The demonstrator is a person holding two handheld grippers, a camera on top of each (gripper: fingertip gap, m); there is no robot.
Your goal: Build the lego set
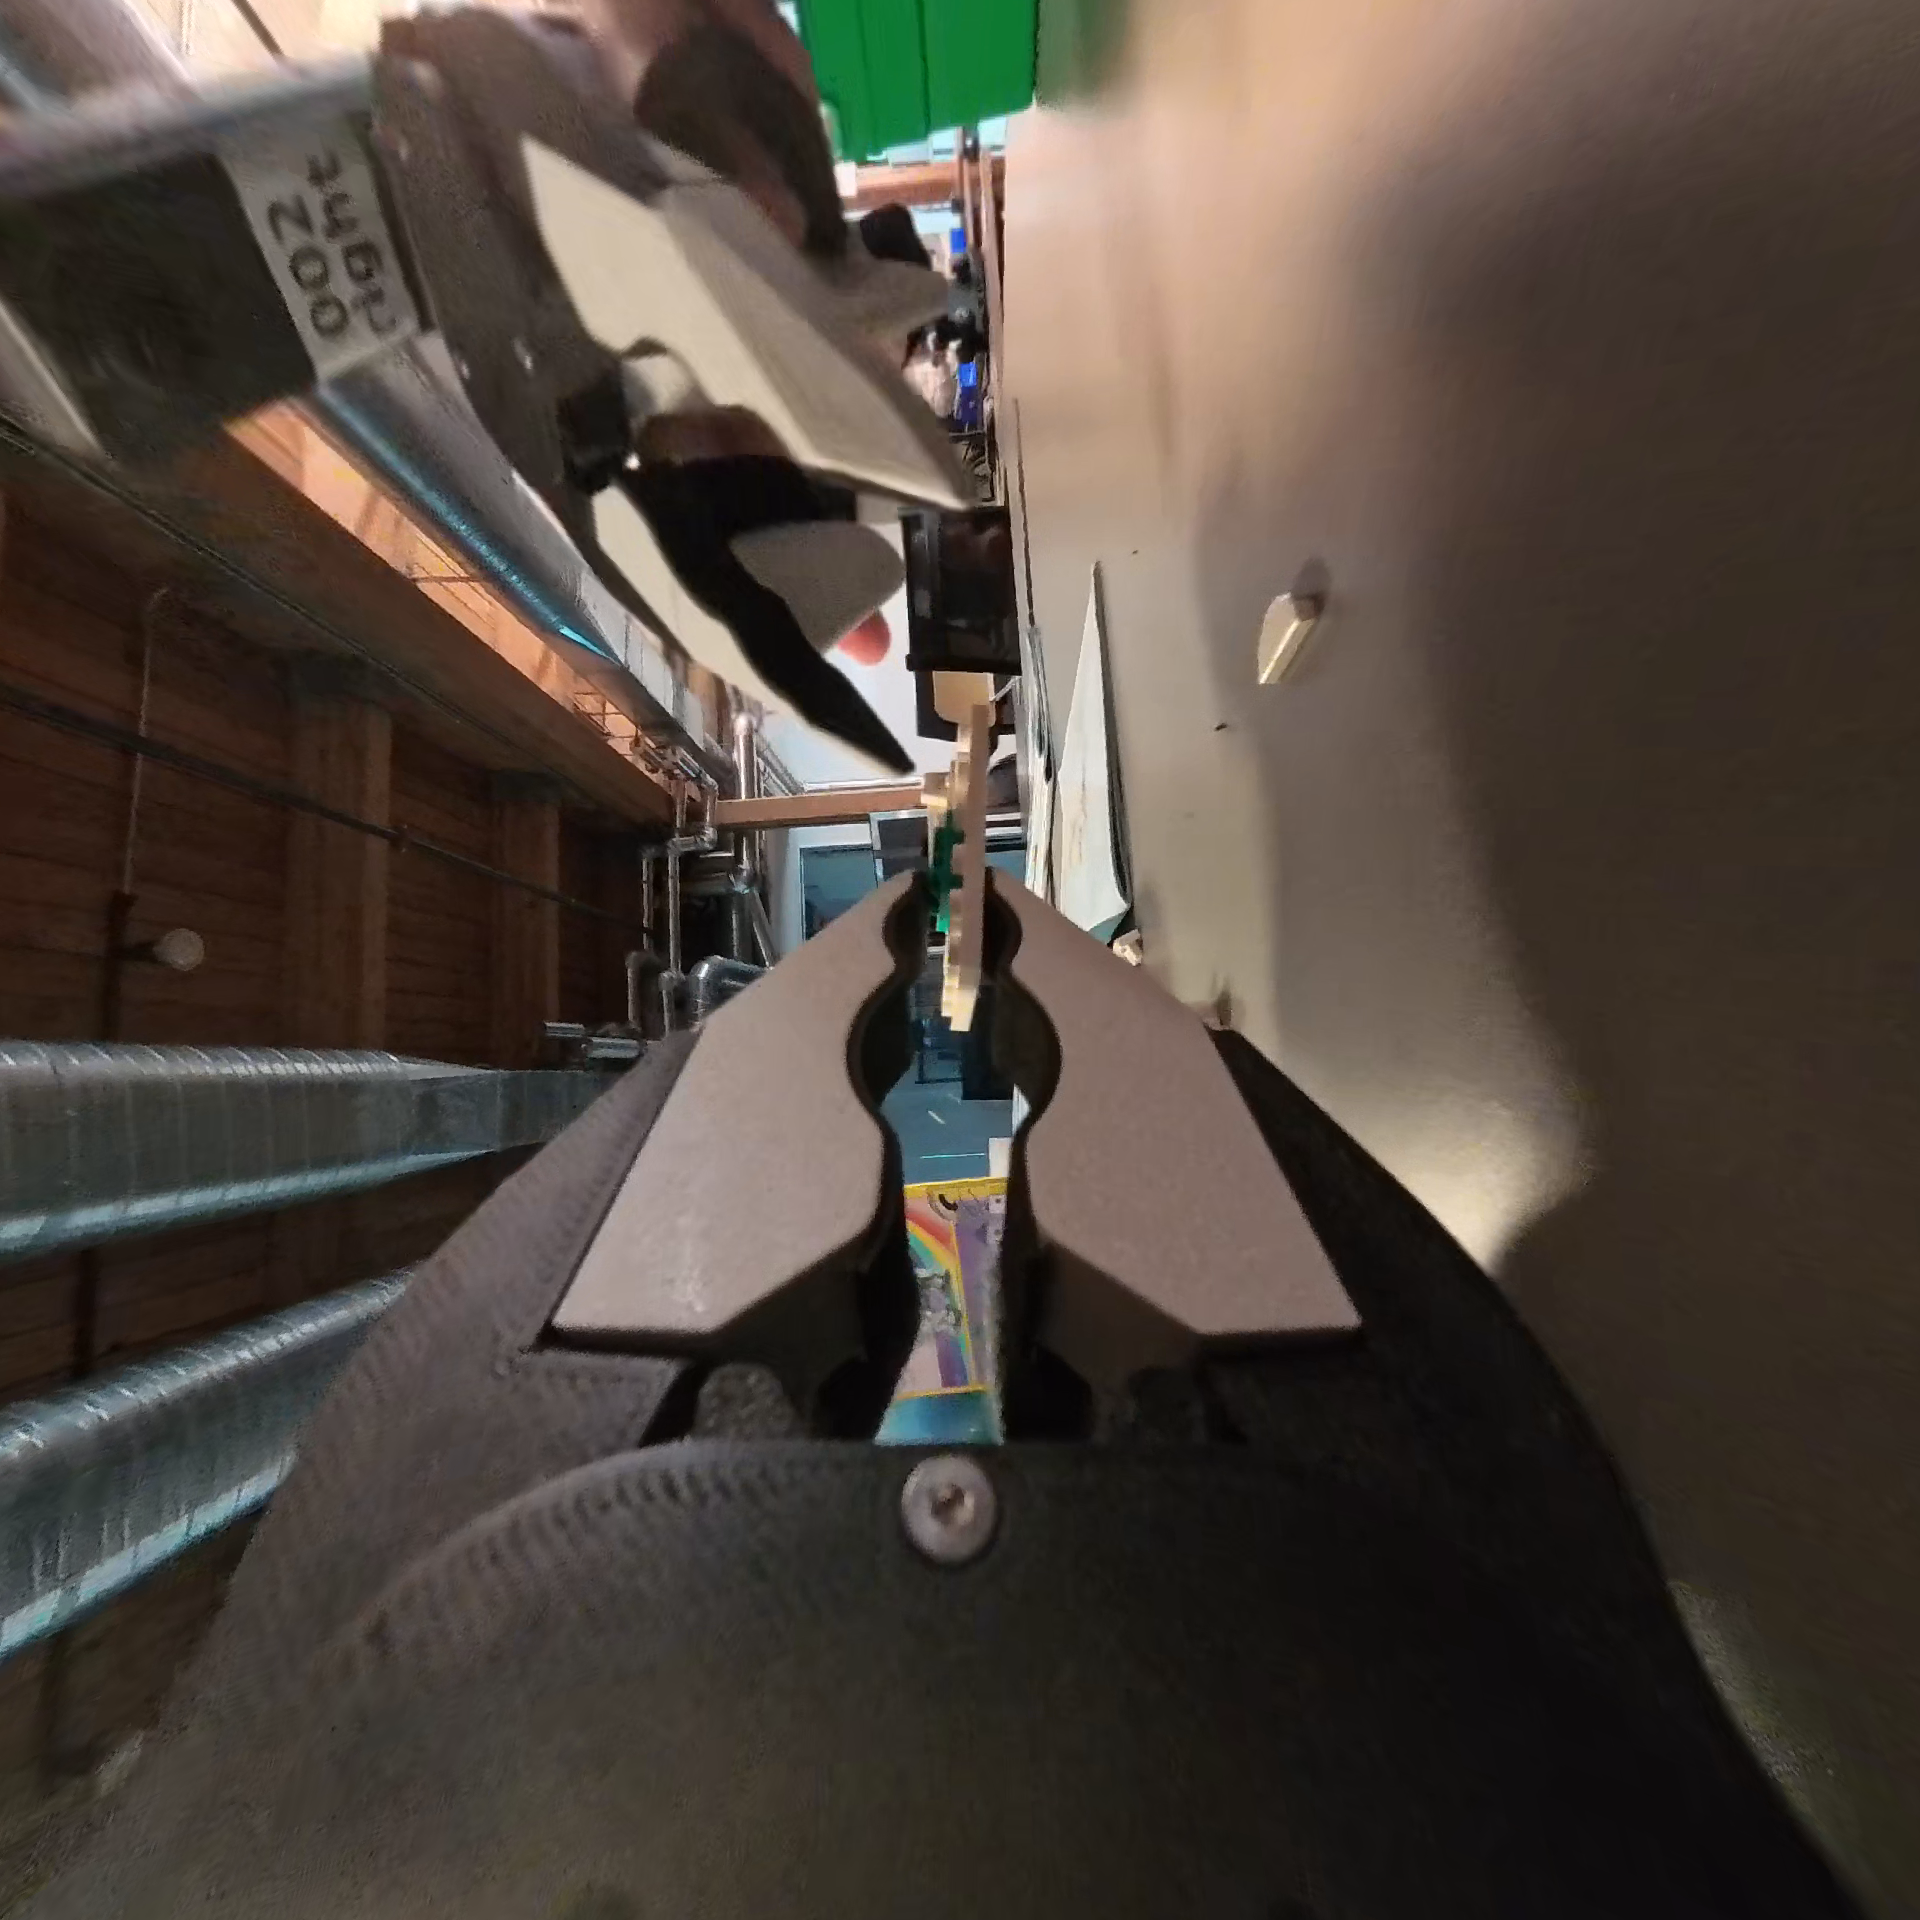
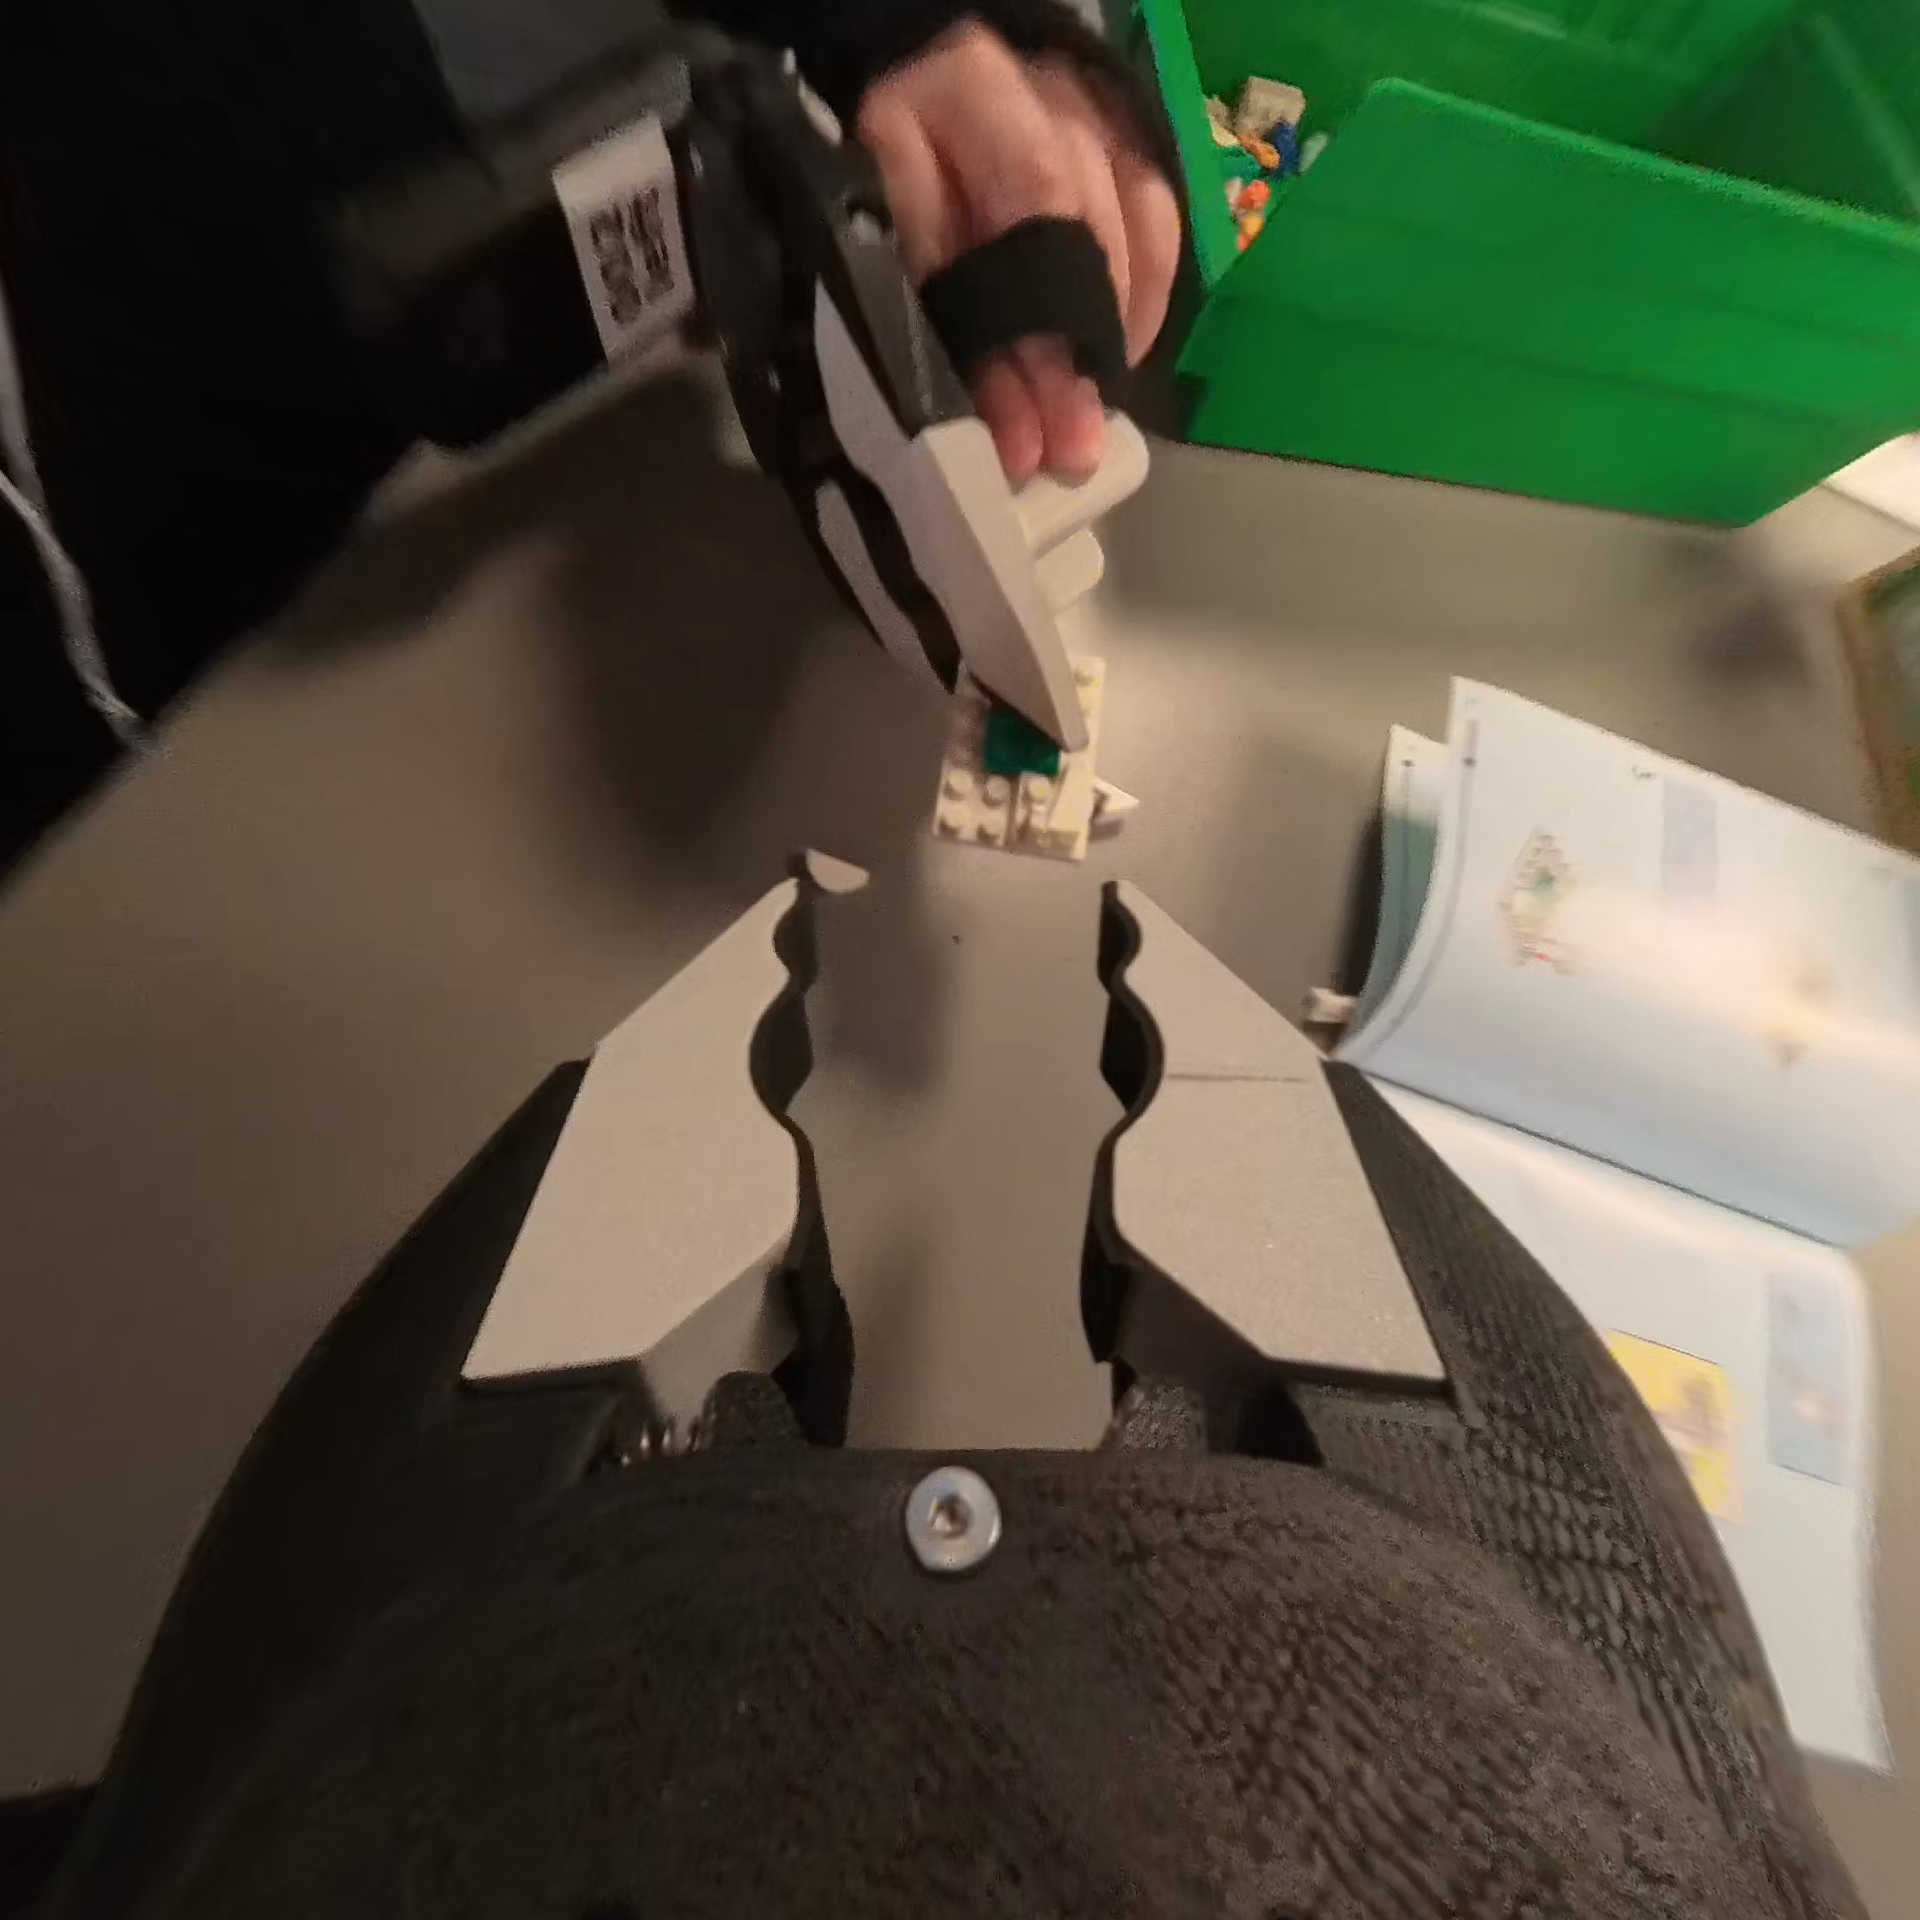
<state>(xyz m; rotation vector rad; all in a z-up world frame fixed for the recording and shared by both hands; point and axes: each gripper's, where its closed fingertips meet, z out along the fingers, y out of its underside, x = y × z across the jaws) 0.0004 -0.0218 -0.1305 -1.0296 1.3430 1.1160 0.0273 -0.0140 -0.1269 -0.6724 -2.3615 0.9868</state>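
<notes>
My left gripper [image 1: 956,883] is shut on a small cream Lego build [image 1: 966,935] with a dark green piece [image 1: 943,857] on it, held above the grey table [image 1: 1455,831]. In the right wrist view the left gripper [image 2: 1023,717] comes down from above, held by a hand, with the build [image 2: 1013,816] and its green piece [image 2: 1013,743] at its tips. My right gripper [image 2: 966,894] is open and empty, just short of the build. It also shows in the left wrist view [image 1: 727,416], up and to the left. A small pale loose piece [image 2: 836,871] lies on the table by my right gripper's left fingertip.
An open instruction booklet [image 2: 1662,987] lies on the table to the right. Green bins [image 2: 1558,312] stand at the far right; one holds several loose bricks [image 2: 1257,135]. A small pale piece [image 1: 1288,634] lies on the table in the left wrist view. Less than 4 cm separates the two grippers' tips.
</notes>
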